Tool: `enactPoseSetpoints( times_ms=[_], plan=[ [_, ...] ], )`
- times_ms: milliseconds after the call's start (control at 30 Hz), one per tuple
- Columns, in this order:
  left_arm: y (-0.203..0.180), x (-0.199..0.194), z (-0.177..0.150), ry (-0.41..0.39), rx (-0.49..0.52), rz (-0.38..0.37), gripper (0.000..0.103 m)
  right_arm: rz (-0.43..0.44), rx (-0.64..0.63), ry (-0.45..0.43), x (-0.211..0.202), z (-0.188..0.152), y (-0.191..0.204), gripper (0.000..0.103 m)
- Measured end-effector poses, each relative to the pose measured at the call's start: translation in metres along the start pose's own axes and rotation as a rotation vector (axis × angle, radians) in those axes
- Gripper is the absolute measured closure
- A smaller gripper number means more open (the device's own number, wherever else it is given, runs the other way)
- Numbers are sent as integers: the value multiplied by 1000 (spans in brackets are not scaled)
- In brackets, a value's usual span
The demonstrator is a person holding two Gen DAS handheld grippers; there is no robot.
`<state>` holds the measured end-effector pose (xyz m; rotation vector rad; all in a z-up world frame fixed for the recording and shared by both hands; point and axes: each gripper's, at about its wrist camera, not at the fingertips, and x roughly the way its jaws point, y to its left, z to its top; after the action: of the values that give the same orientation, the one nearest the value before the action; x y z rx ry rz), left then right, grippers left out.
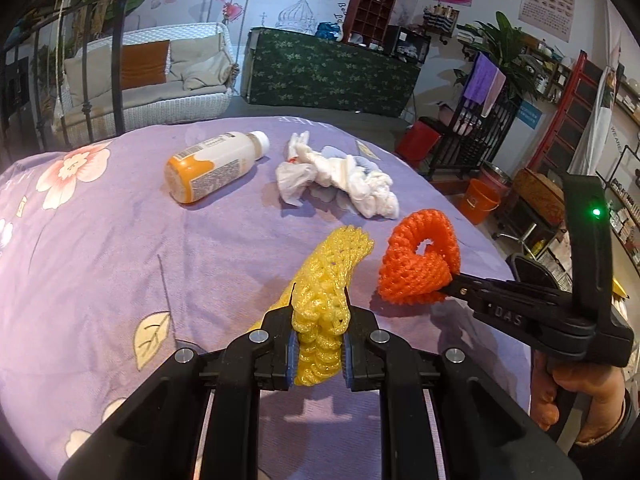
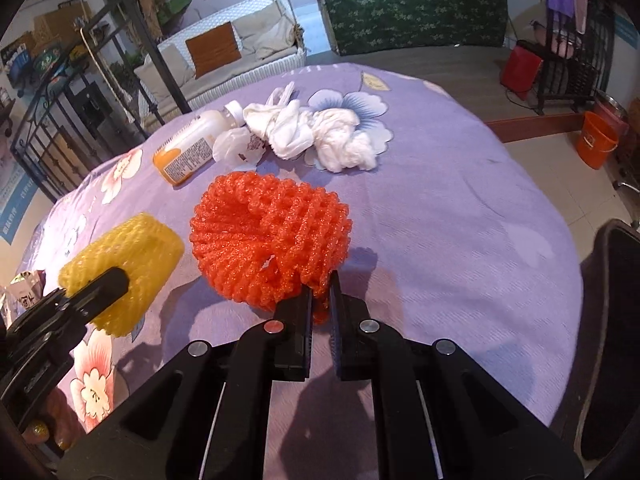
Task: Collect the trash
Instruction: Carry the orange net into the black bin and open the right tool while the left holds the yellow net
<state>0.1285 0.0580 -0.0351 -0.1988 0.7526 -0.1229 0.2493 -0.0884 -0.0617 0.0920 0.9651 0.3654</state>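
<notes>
My left gripper (image 1: 319, 312) is shut on a yellow foam fruit net (image 1: 332, 276), which also shows in the right wrist view (image 2: 140, 252). My right gripper (image 2: 320, 292) is shut on an orange foam fruit net (image 2: 272, 236), seen from the side in the left wrist view (image 1: 416, 264). Both nets are just above the purple flowered tablecloth (image 1: 120, 248). Farther back lie a plastic bottle with an orange label (image 1: 212, 166), on its side, and crumpled white tissues and plastic (image 1: 340, 176); both also show in the right wrist view, the bottle (image 2: 188, 148) left of the tissues (image 2: 316, 132).
The round table's edge (image 2: 560, 240) curves away on the right, with tiled floor beyond. An orange bucket (image 2: 598, 140) and a red bin (image 2: 520, 68) stand on the floor at the right. A white wicker sofa (image 1: 160, 76) and a green-covered counter (image 1: 332, 68) are behind the table.
</notes>
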Motion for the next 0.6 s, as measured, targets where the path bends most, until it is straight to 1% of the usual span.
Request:
enactPoseSetpoints(
  times_ms=[300,500,600],
  plan=[
    [-48,-1,-6,6,69,-82,87,-15,107,-82,-58,-23,-46,95],
    [-85,2,-9,23,131,-155,87,-70,192,-136,-91,-42,-86,95],
    [-101,3,-11,28,160,-187,87,-116,248,-155,-109,-53,-113,95]
  ],
)
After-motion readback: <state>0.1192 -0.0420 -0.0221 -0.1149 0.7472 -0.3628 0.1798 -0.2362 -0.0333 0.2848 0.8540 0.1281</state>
